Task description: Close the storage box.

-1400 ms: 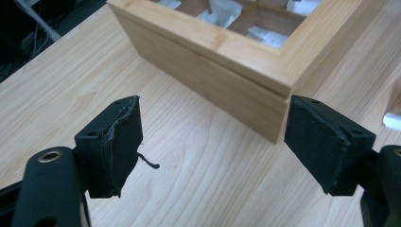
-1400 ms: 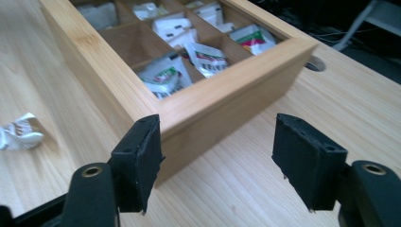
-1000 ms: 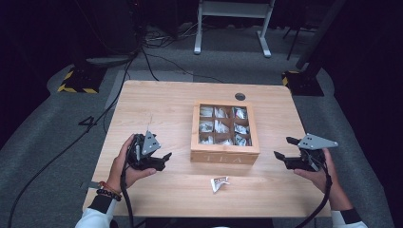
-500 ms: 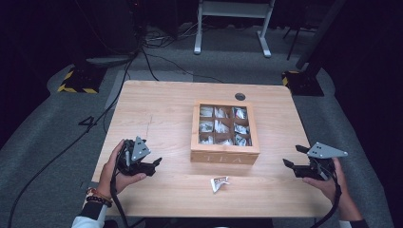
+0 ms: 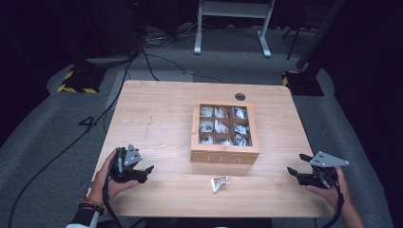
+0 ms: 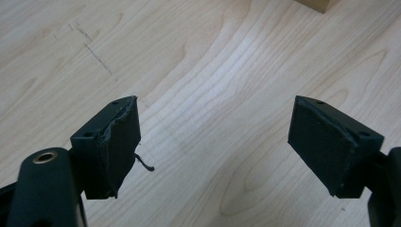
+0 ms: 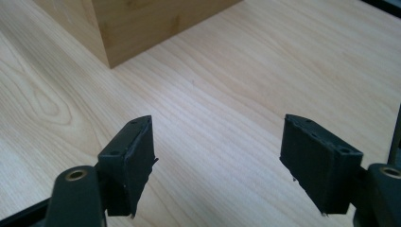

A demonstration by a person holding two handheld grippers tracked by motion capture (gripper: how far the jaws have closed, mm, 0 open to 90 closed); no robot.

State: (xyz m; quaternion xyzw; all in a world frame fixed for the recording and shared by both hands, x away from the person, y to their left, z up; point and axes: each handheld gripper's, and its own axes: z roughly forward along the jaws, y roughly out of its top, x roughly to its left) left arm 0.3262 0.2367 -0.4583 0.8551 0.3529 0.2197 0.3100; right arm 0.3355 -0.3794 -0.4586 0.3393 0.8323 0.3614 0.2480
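A wooden tea box (image 5: 224, 153) with "TEA" on its front stands mid-table, lid off, its several compartments holding tea bags (image 5: 218, 126). One loose tea bag (image 5: 219, 183) lies on the table just in front of the box. My left gripper (image 5: 145, 174) is low near the front left corner, open and empty; its own view (image 6: 213, 106) looks over bare wood with a box corner (image 6: 314, 4) at the top. My right gripper (image 5: 295, 166) sits at the front right edge, open and empty (image 7: 217, 124), with the box corner (image 7: 137, 23) ahead of it.
The light wooden table (image 5: 157, 118) has a round cable hole (image 5: 240, 96) behind the box. Dark floor with cables (image 5: 142, 57) surrounds it, and a white stand (image 5: 233, 23) is at the back. Both hands hold the grippers near the front edge.
Both grippers have drawn back toward the table's front edge and dropped lower. The left one has swung outward to the left. The box and loose tea bag have not moved.
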